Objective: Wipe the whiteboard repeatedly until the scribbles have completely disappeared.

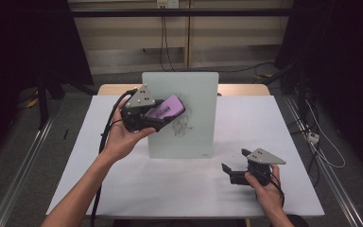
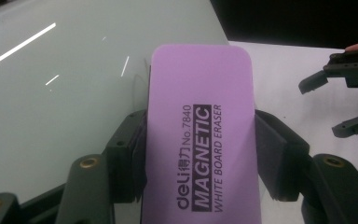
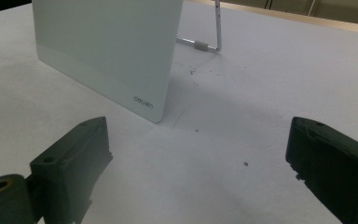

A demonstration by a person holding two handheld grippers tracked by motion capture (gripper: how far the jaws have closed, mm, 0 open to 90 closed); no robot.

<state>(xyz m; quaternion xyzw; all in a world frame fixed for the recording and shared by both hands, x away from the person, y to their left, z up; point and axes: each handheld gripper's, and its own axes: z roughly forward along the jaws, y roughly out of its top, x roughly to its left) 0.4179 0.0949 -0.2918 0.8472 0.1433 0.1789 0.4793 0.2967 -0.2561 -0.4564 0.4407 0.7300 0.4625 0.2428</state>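
While the left gripper (image 1: 152, 116) clamps a purple eraser (image 1: 166, 109) by its long sides, it holds the pad up against the face of the upright whiteboard (image 1: 189, 90), just above a dark scribble (image 1: 181, 126) near the board's middle. In the left gripper view the eraser (image 2: 200, 140) sits squarely between the two black jaws, its printed back towards the camera, the whiteboard (image 2: 65, 93) lying beyond and to the left. The right gripper (image 1: 236, 166) rests on the white counter (image 1: 179, 184) near the board's lower right corner, its jaws wide apart and holding nothing; in the right gripper view the whiteboard (image 3: 107, 51) stands a little ahead, with a thin wire stand (image 3: 209, 44) behind it.

The work in hand looks like wiping the scribble off. The main risk appears to be the board itself: it leans on that light stand and nothing braces it, so a firm push from the eraser could slide it back or tip it over. A second risk is the grip: the jaws press only the eraser's edges, so dragging hard down the glass could twist it out of line or lever it free. Wiping at a tilt would probably leave streaks, since just one edge of the felt would touch
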